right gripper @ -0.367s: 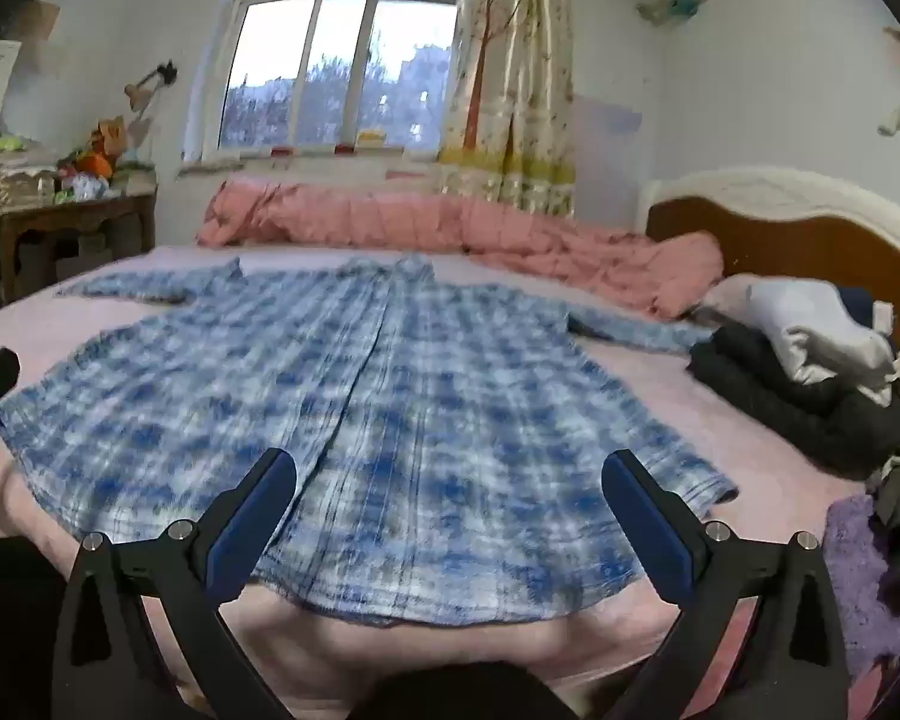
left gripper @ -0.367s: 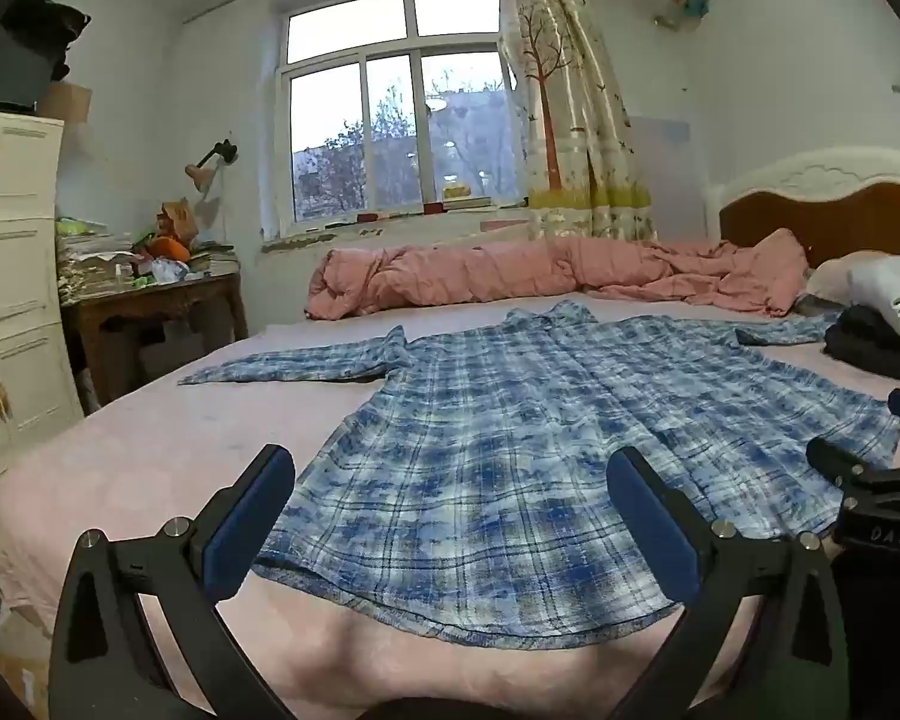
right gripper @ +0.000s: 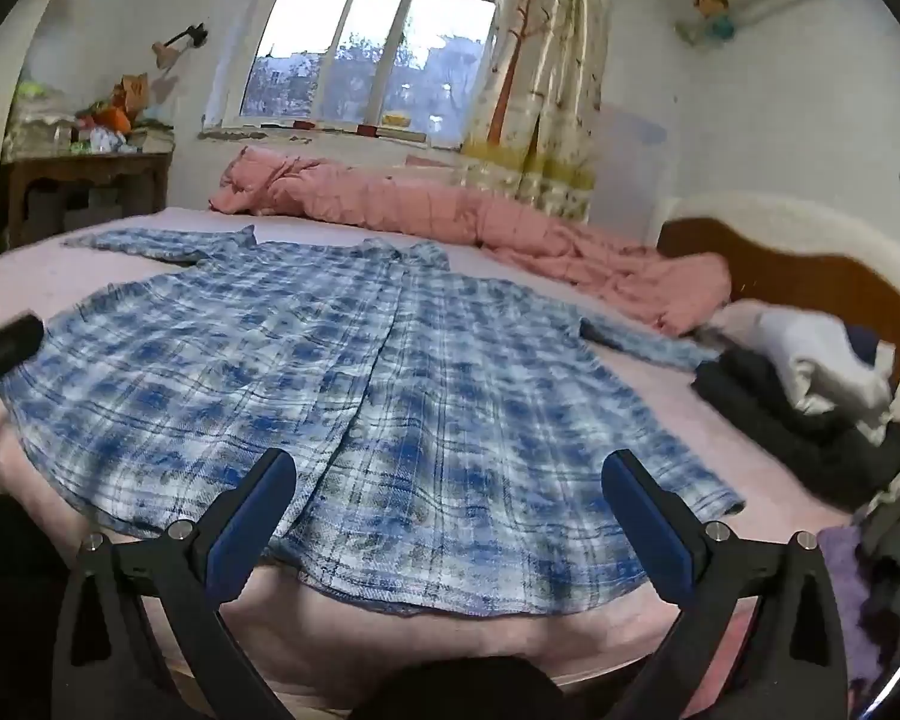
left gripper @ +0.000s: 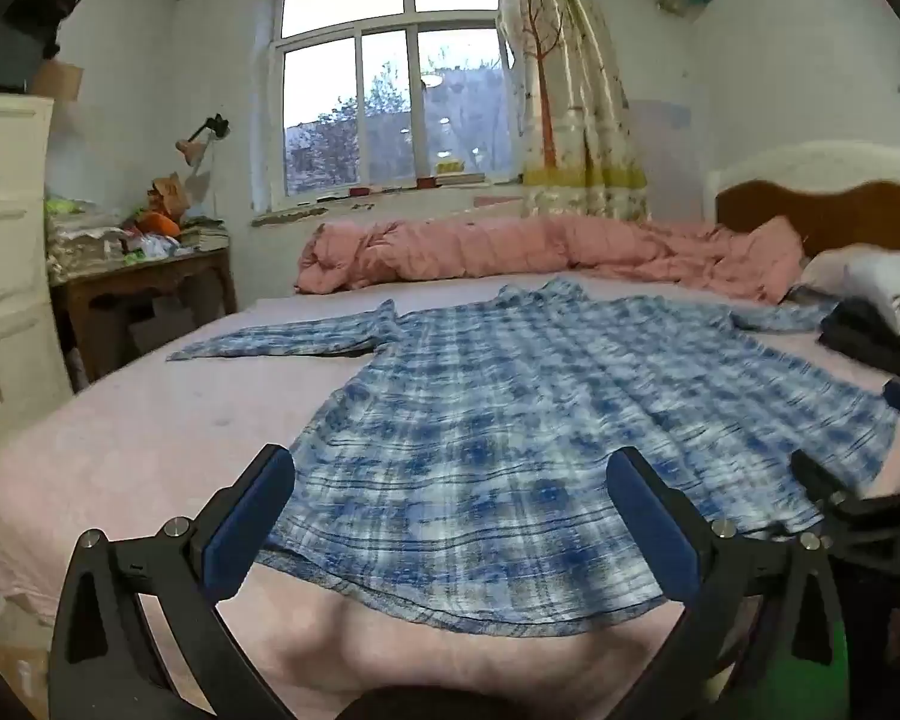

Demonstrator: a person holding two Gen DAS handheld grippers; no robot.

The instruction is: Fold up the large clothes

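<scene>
Shirt spread flat on my bed, both my grippers, left and right, gaping empty over its hem, pink quilt at twelve o'clock, dark clothes pile at three, nothing blocking.

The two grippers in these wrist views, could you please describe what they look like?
Both look alike. The left gripper and the right gripper each have a black frame of angled struts with triangular cut-outs, joined by round silver screw heads. Each of the jaws ends in a flat, dark blue pad. No cables or sleeves show. The right gripper's black frame also shows at the left view's right edge.
</scene>
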